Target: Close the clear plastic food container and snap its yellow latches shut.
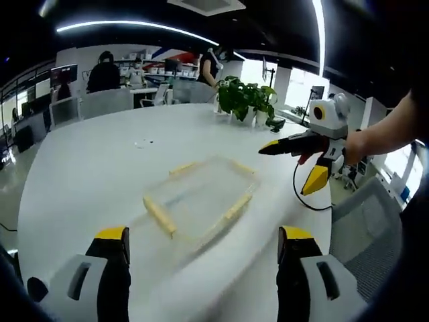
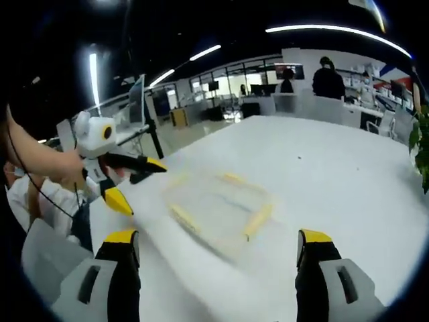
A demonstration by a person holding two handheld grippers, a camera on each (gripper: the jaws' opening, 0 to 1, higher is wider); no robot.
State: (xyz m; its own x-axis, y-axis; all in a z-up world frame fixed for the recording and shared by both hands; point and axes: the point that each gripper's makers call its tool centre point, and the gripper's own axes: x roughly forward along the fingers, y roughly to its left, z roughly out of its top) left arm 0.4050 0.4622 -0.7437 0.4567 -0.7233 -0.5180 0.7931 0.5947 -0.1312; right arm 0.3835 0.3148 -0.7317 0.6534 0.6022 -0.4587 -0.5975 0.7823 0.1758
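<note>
Left gripper view: left tool [image 1: 204, 249] at bottom, jaws wide apart, nothing between. Clear food container [image 1: 200, 196] with yellow latches [image 1: 159, 215] lies mid white table [image 1: 87, 168], ahead of jaws, blurred. Potted plant [image 1: 249, 100] beyond. Right tool [image 1: 285, 161] hovers at container's right, jaws apart, empty.

Right gripper view: right tool jaws apart at bottom, container ahead on table.

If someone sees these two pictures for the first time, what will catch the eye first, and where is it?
The clear container with yellow latches lies in the middle of the big white table, blurred. Both grippers are open and apart from it: the right gripper comes in from the right of the left gripper view, the left gripper from the left of the right gripper view. A green plant stands at the far table edge.
</note>
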